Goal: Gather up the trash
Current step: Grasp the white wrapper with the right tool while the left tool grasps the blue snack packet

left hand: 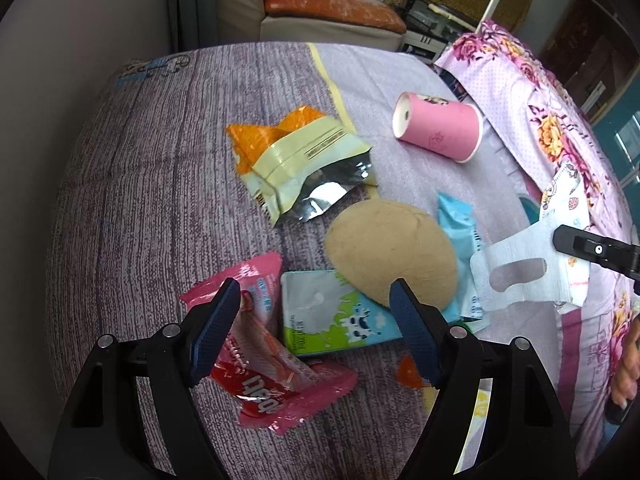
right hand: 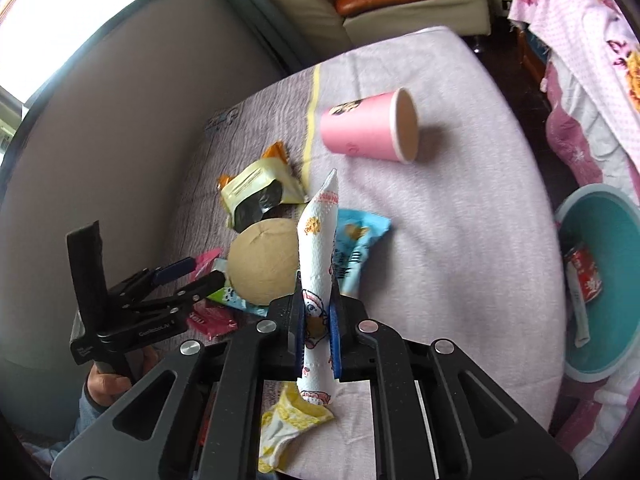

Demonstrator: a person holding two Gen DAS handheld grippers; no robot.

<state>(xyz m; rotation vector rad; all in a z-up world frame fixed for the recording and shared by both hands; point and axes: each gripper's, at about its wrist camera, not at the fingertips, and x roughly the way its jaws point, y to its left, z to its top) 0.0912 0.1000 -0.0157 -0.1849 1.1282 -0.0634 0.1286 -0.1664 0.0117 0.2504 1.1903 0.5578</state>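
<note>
My left gripper (left hand: pixel 316 292) is open just above a milk carton (left hand: pixel 320 316) and a pink snack wrapper (left hand: pixel 272 380); it also shows in the right wrist view (right hand: pixel 200 270). A brown round shell (left hand: pixel 390 254) lies partly on the carton. My right gripper (right hand: pixel 316 312) is shut on a white printed face mask (right hand: pixel 318 264) and holds it above the bed; the mask shows at the right of the left wrist view (left hand: pixel 520 272). A pink paper cup (left hand: pixel 438 126) lies on its side. A yellow foil bag (left hand: pixel 304 172) and a blue wrapper (left hand: pixel 460 232) lie near the shell.
A teal bin (right hand: pixel 616 240) with a red can (right hand: pixel 584 272) inside stands at the right of the bed. A floral quilt (left hand: pixel 560 120) covers the right side. A sofa (left hand: pixel 328 8) stands beyond. A yellow printed paper (right hand: pixel 288 424) lies under my right gripper.
</note>
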